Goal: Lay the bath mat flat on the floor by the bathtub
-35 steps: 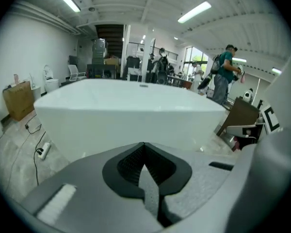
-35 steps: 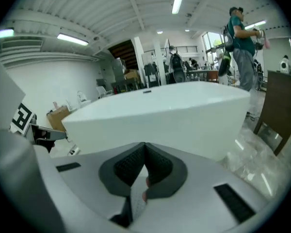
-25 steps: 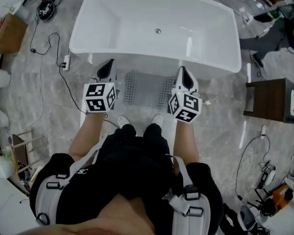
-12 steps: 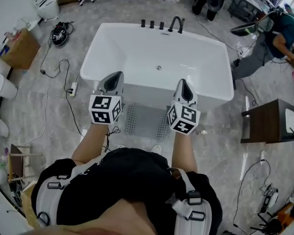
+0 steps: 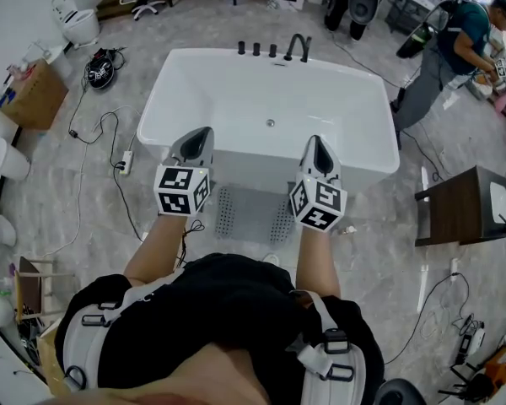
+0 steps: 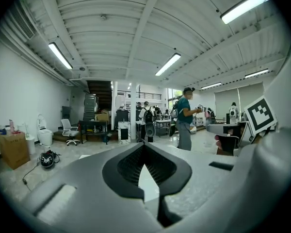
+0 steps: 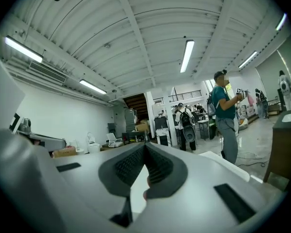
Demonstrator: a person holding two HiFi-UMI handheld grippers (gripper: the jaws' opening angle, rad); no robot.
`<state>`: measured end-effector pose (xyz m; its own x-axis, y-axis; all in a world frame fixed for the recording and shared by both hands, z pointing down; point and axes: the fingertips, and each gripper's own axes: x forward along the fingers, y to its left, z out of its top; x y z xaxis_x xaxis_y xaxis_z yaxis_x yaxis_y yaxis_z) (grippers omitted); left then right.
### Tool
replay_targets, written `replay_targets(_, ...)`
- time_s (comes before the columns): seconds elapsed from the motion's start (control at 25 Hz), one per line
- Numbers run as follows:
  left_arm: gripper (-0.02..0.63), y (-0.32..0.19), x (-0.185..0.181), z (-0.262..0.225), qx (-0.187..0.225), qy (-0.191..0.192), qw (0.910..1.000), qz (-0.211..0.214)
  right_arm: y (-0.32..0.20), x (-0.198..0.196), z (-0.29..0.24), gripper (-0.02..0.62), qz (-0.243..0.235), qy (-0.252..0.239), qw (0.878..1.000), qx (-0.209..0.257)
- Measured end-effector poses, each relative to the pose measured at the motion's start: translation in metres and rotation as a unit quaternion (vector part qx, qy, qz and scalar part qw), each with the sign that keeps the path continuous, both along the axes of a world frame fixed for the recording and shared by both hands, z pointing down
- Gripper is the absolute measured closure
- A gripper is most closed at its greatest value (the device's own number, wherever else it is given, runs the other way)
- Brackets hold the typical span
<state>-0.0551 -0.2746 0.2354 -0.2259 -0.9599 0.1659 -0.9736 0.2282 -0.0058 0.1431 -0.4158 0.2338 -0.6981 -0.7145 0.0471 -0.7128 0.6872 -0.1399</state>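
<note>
Mat (image 5: 253,213), one only, grey and perforated, lies flat on the floor (image 5: 84,192) just beside the single tub (image 5: 156,99), probably light, limp and rubbery, best pinched at a corner, while the two grippers, left (image 5: 194,144) and right (image 5: 318,152), are clenched empty, clear of it.

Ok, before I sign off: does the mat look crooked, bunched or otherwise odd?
Nothing stands out. The mat lies flat beside the bathtub, square to its side, no folds. The left gripper and right gripper are shut, empty.
</note>
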Motion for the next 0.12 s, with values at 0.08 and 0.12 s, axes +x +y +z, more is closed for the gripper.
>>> replay_targets(0.08, 0.601, 0.0015, 0.0019, -0.0034, 0.005, 0.001, 1.0, -0.001, 0.0013, 0.0025, -0.0027, 0.591, -0.002, -0.007, 1.0, -0.001)
replay_targets(0.12, 0.601, 0.0023, 0.0028, -0.0053, 0.008, 0.002, 1.0, -0.001, 0.0022, 0.0037, -0.0041, 0.591, -0.003, -0.01, 1.0, -0.002)
